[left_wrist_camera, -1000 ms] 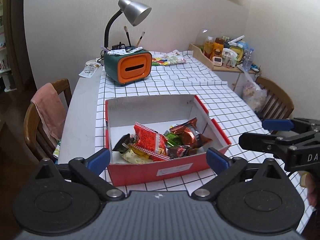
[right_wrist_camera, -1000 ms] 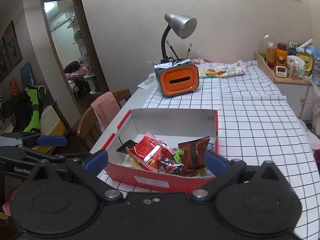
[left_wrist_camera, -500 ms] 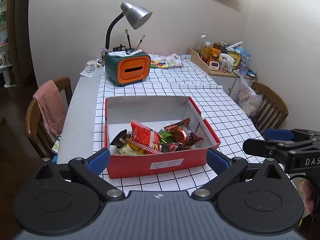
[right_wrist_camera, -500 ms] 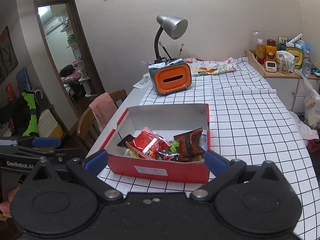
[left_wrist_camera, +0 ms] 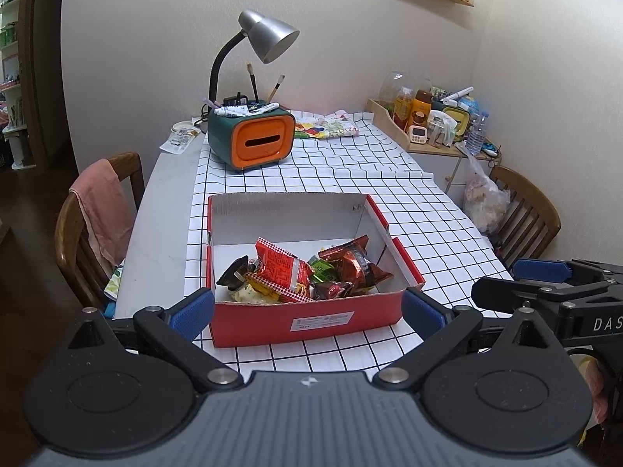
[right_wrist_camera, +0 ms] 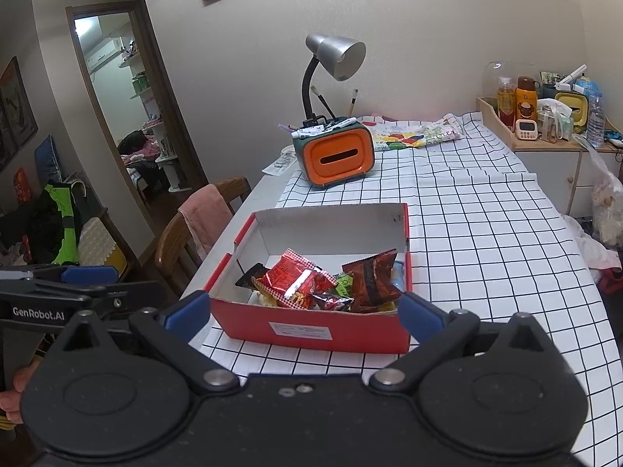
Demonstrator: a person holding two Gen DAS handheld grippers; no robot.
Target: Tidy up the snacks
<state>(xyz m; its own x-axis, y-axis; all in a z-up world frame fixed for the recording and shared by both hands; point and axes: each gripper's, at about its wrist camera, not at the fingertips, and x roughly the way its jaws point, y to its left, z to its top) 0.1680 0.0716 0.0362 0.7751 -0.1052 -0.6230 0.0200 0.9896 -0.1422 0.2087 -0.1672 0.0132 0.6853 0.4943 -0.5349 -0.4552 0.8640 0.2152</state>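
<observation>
A red cardboard box (left_wrist_camera: 307,321) with a white inside sits on the checked tablecloth and also shows in the right wrist view (right_wrist_camera: 311,330). Several snack packets lie piled in its near half: a red checked packet (left_wrist_camera: 282,270), a dark red foil packet (left_wrist_camera: 356,264), a green one (left_wrist_camera: 321,268). My left gripper (left_wrist_camera: 307,307) is open and empty, held back from the box's near wall. My right gripper (right_wrist_camera: 303,311) is open and empty, also back from the box. Each gripper shows at the edge of the other's view.
An orange and green tissue box (left_wrist_camera: 251,140) with pens and a grey desk lamp (left_wrist_camera: 268,39) stand behind the box. A wooden chair with a pink towel (left_wrist_camera: 103,202) is left of the table. A cluttered side shelf (left_wrist_camera: 432,124) and another chair (left_wrist_camera: 521,214) are at right.
Both grippers have drawn back and up from the box, so it looks smaller and farther. The snacks and box have not moved.
</observation>
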